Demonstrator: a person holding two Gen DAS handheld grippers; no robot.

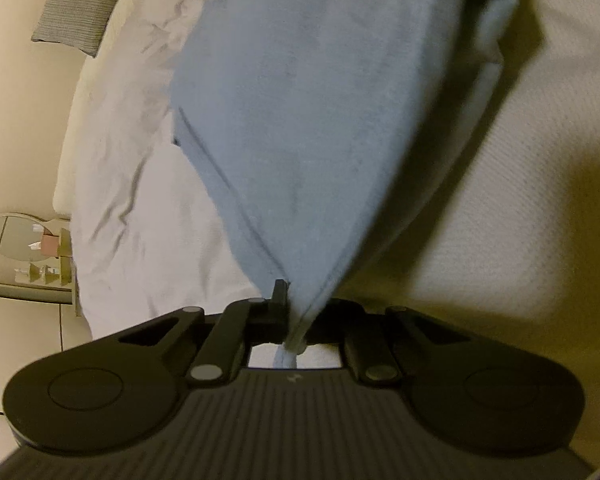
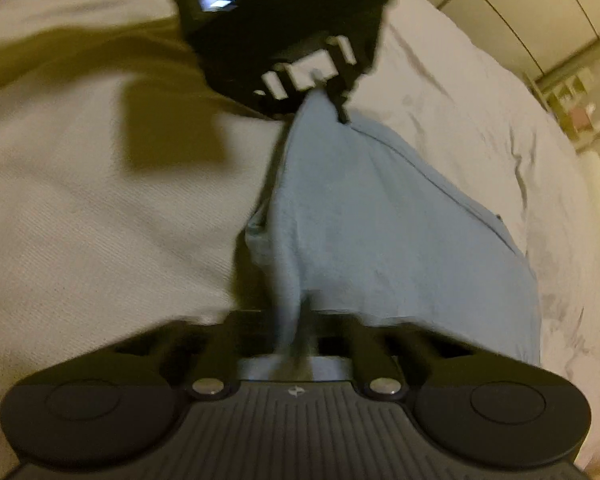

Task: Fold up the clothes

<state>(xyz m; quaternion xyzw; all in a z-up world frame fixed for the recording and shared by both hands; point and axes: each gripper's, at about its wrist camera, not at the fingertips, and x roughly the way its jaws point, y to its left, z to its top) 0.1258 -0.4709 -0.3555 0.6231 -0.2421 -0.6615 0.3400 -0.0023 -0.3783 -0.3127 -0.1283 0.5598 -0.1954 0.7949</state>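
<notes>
1. The left gripper [image 1: 290, 312] pinches a corner of the blue cloth [image 1: 308, 120]; the fabric runs down between its fingers and pokes out behind them.
2. From that pinch the cloth fans out wide, hanging above the bed [image 1: 148, 216], with a stitched hem running along its left edge.
3. The right gripper [image 2: 296, 336] is clamped on another bunched part of the cloth [image 2: 380, 220]; its fingertips are blurred and mostly covered by fabric.
4. In the right wrist view the left gripper [image 2: 328, 88] shows at the top, holding the far corner, so the cloth is strung between the two grippers.
5. The cloth sags to the right between the grips, over the bed's [image 2: 100, 200] wrinkled white cover.
6. Dark shadows of the grippers fall on the cover beside the cloth.
7. A grey striped pillow [image 1: 84, 4] lies at the far end of the bed in the left wrist view.
8. A round mirror [image 1: 16, 236] and small shelves with items sit beside the bed at the left edge.
</notes>
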